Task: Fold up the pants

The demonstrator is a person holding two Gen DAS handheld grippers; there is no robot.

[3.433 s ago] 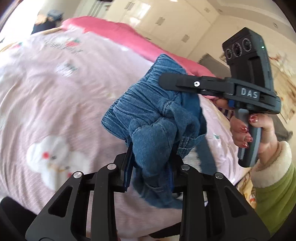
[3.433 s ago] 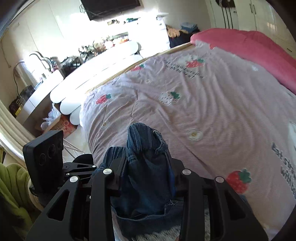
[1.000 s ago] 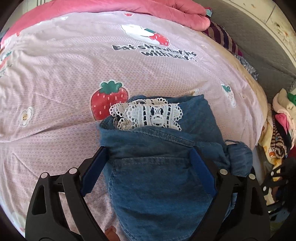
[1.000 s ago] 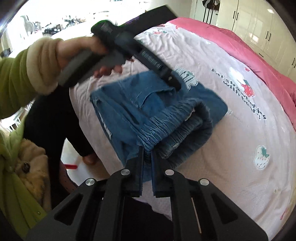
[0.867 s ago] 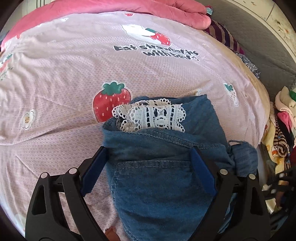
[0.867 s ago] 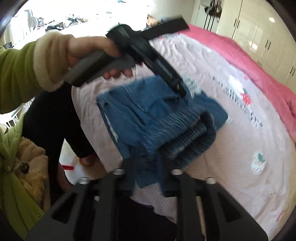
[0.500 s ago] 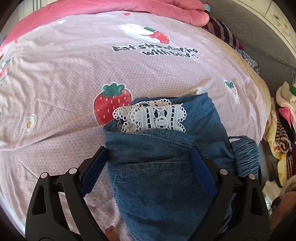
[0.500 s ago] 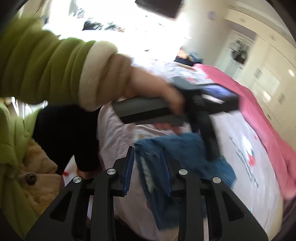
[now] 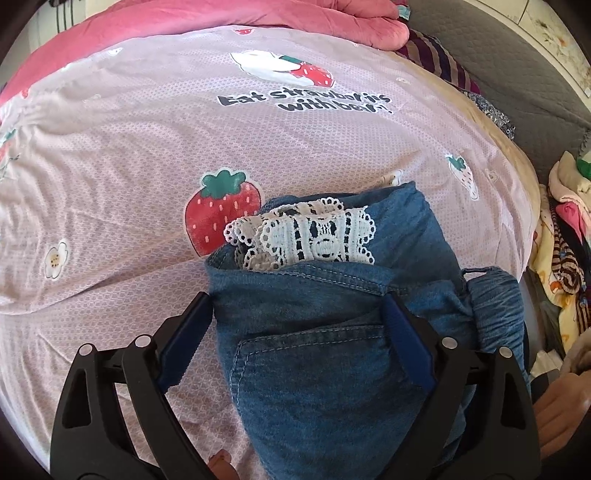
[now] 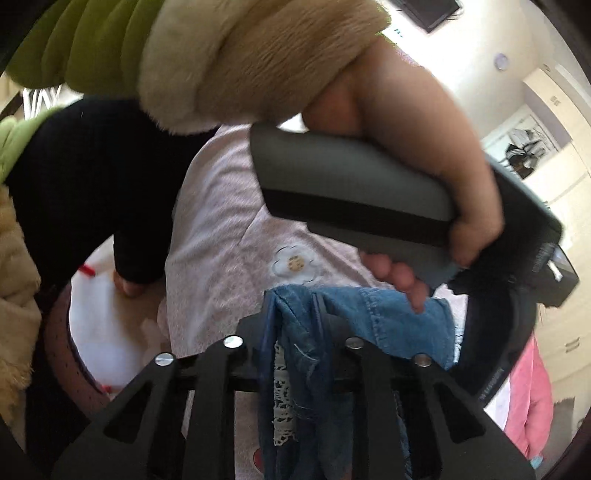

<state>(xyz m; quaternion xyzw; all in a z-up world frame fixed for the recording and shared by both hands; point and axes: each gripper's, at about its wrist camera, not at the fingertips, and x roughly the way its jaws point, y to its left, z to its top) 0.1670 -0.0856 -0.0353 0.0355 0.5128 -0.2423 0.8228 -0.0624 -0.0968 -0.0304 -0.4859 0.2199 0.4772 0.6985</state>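
Left wrist view: left gripper [image 9: 299,317] spread wide over folded pants [image 9: 332,332]; right gripper [image 10: 293,308] pinches denim

blue denim pants [image 9: 332,369], pink strawberry-print bedspread [image 9: 147,147]

A pale pink bedsheet printed with strawberries, small flowers and dark lettering [image 9: 155,155] fills most of the left wrist view. At twelve o'clock a bright pink quilt [image 9: 229,14] lies along its far edge. At one o'clock there is a purple striped cloth [image 9: 439,59], and beside it a grey textured surface [image 9: 517,62]. At three o'clock a heap of mixed coloured clothes [image 9: 565,236] is visible. In the right wrist view, white cupboard doors [image 10: 565,177] stand at three o'clock.
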